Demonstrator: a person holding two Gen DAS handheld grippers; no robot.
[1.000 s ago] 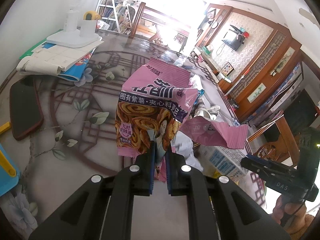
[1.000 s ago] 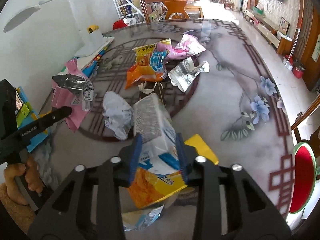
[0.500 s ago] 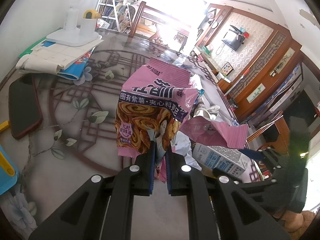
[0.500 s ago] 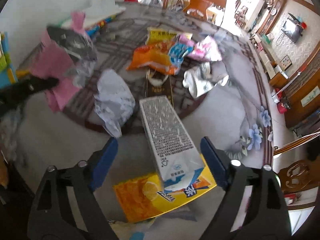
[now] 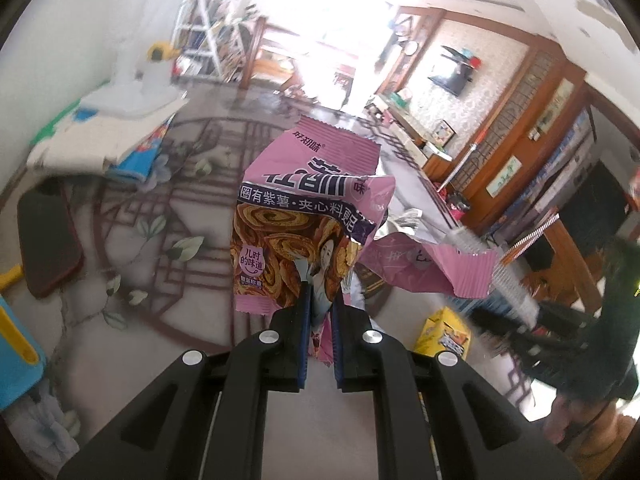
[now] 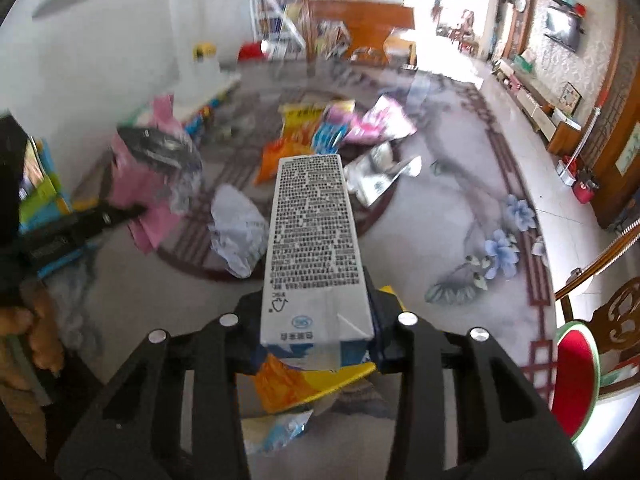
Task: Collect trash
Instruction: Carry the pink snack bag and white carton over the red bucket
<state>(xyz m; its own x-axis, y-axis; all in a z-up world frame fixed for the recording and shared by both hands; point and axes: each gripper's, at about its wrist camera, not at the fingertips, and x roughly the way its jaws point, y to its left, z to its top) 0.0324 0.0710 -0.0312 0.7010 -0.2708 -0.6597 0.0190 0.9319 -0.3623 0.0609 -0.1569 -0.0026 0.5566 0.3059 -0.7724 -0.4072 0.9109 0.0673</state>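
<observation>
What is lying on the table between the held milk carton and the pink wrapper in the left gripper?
In the right wrist view, a crumpled white wrapper lies between the milk carton and the pink wrapper.

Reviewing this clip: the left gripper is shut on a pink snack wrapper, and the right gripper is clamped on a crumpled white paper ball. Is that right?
Not quite. The left gripper is indeed shut on the pink snack wrapper, but the right wrist view shows the right gripper clamped on a white rectangular drink carton printed with small text. The crumpled white paper lies on the table, untouched.
</observation>
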